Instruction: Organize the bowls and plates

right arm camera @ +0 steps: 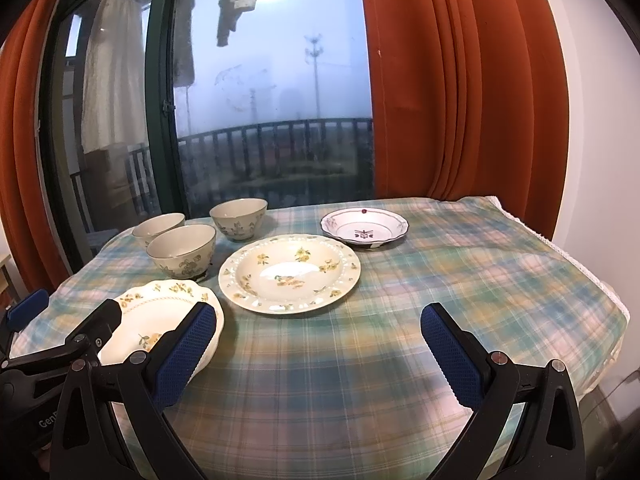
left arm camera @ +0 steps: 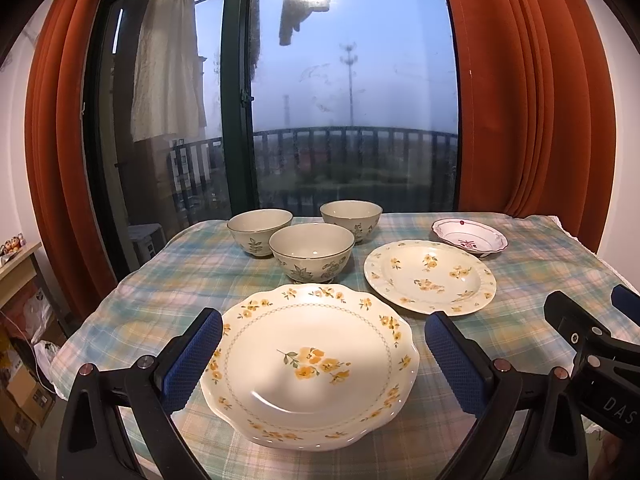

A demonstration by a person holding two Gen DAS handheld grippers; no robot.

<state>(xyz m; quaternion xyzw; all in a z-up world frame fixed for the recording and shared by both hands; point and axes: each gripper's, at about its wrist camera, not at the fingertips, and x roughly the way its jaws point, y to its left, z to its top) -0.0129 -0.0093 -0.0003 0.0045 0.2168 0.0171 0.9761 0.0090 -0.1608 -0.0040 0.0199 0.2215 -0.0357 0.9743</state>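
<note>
On the plaid tablecloth (right arm camera: 400,280), both grippers, left (left arm camera: 322,360) and right (right arm camera: 318,352), hovered spread wide, gripping nothing; the scalloped plate (left arm camera: 310,364) lay nearest, probably the stack's base.

Low wrist views facing window, shared table (left arm camera: 168,280)

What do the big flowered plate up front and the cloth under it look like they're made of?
The big flowered plate looks like glazed ceramic, maybe porcelain: a glossy cream surface with bright window glare and printed yellow flowers. The cloth seems a soft woven fabric, matte plaid in green, blue and pink, wrinkling at the table edge.
</note>
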